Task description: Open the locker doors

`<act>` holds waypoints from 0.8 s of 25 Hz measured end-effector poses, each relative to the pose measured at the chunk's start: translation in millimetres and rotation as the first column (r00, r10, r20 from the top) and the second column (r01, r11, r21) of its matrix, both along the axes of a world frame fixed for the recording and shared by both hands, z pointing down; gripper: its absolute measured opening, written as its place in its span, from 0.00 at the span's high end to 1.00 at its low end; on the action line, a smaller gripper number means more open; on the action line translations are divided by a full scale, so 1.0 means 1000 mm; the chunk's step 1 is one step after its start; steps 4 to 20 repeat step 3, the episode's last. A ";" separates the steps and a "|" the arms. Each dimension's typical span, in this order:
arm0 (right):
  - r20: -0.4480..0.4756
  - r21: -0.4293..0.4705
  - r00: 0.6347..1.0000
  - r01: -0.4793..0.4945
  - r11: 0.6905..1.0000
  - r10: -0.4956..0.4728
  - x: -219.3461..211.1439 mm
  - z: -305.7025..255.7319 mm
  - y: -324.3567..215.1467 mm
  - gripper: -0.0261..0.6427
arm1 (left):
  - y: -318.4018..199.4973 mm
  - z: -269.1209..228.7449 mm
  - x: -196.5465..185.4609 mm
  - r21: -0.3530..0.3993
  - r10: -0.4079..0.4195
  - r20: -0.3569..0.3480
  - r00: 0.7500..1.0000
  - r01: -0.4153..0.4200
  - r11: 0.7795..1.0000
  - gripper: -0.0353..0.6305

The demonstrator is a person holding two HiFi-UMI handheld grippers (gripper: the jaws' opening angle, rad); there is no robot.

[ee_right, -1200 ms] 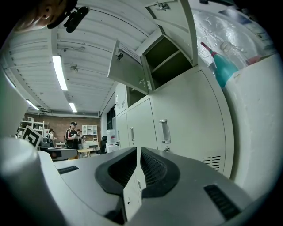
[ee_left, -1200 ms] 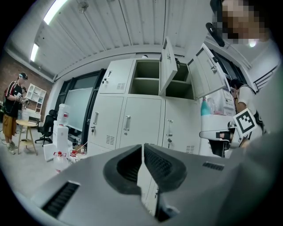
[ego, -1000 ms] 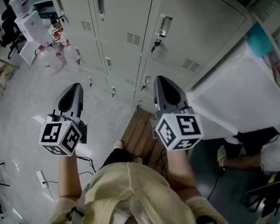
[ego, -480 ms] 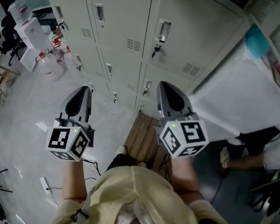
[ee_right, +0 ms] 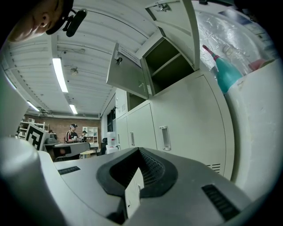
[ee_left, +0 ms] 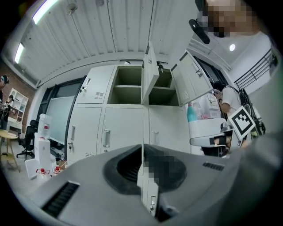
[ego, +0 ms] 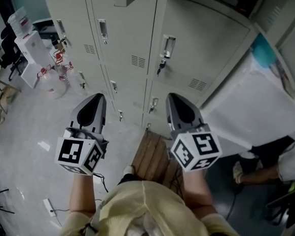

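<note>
A bank of beige lockers (ego: 204, 48) fills the top of the head view, and the doors at this level are closed, each with a metal handle (ego: 167, 45); a key hangs below one of them. Higher up, in the left gripper view, two top compartments (ee_left: 128, 86) stand open with their doors (ee_left: 150, 73) swung out. The right gripper view shows an open door (ee_right: 126, 73) too. My left gripper (ego: 97, 98) and right gripper (ego: 177, 98) point at the lockers, a short way off and touching nothing. Both have their jaws together and empty.
A slatted wooden platform (ego: 152, 151) lies at the lockers' foot, under the person. A white covered table (ego: 255, 108) with a teal bottle (ego: 267, 48) stands at the right, and a person (ego: 281, 161) crouches beside it. A white stand (ego: 29, 32) and jugs sit at the far left.
Both grippers have drifted a little down and to the right in the head view, and more of the upper lockers shows. The jaws have not changed.
</note>
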State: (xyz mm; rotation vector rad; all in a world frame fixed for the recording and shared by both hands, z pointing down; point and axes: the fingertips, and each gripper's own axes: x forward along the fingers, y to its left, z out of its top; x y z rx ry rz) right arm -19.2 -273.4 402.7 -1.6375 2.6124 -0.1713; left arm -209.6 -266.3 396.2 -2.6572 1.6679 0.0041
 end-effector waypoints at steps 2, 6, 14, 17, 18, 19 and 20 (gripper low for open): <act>0.007 0.005 1.000 0.017 1.000 -0.017 -0.003 -0.007 0.000 0.96 | -0.002 -0.006 0.006 0.011 0.019 0.000 1.000 -0.019 1.000 0.92; 0.010 0.008 1.000 0.026 1.000 -0.027 -0.004 -0.010 0.000 0.96 | -0.003 -0.009 0.009 0.016 0.028 0.001 1.000 -0.028 0.999 0.92; 0.010 0.008 1.000 0.026 1.000 -0.027 -0.004 -0.010 0.000 0.96 | -0.003 -0.009 0.009 0.016 0.028 0.001 1.000 -0.028 0.999 0.92; 0.010 0.008 1.000 0.026 1.000 -0.027 -0.004 -0.010 0.000 0.96 | -0.003 -0.009 0.009 0.016 0.028 0.001 1.000 -0.028 0.999 0.92; 0.010 0.008 1.000 0.026 1.000 -0.027 -0.004 -0.010 0.000 0.96 | -0.003 -0.009 0.009 0.016 0.028 0.001 1.000 -0.028 0.999 0.92; 0.010 0.008 1.000 0.026 1.000 -0.027 -0.004 -0.010 0.000 0.96 | -0.003 -0.009 0.009 0.016 0.028 0.001 1.000 -0.028 0.999 0.92; 0.010 0.008 1.000 0.026 1.000 -0.027 -0.004 -0.010 0.000 0.96 | -0.003 -0.009 0.009 0.016 0.028 0.001 1.000 -0.028 0.999 0.92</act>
